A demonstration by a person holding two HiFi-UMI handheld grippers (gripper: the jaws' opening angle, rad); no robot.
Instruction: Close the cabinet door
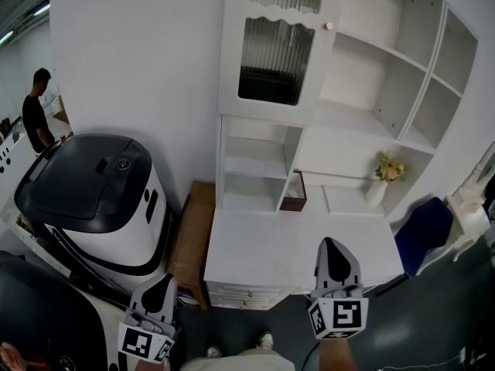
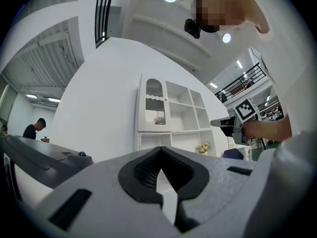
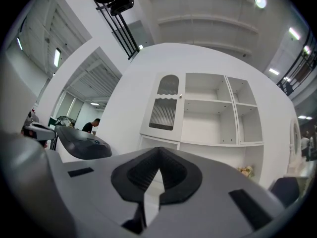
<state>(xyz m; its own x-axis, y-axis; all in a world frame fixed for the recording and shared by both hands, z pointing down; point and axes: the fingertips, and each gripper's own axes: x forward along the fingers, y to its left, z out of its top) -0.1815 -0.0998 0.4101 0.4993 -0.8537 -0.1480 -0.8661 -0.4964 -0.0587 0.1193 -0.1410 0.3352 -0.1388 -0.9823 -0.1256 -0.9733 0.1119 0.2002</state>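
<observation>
The white table (image 1: 294,250) carries a white vase of yellowish flowers (image 1: 379,185) at its rear. A small dark brown box (image 1: 293,202) stands well left of the vase, also at the rear.

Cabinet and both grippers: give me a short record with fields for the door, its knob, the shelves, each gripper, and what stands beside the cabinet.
Door: cabinet door, ribbed glass, upper left of the cabinet; looks flush with the front
Knob: knob at the door's right edge
Shelves: open, mostly bare; flower vase low on the right
Left gripper: left gripper, jaws together, nothing held, apart from the cabinet
Right gripper: right gripper, jaws together, nothing held, apart from the cabinet
Beside: black-and-white machine to the cabinet's left
</observation>
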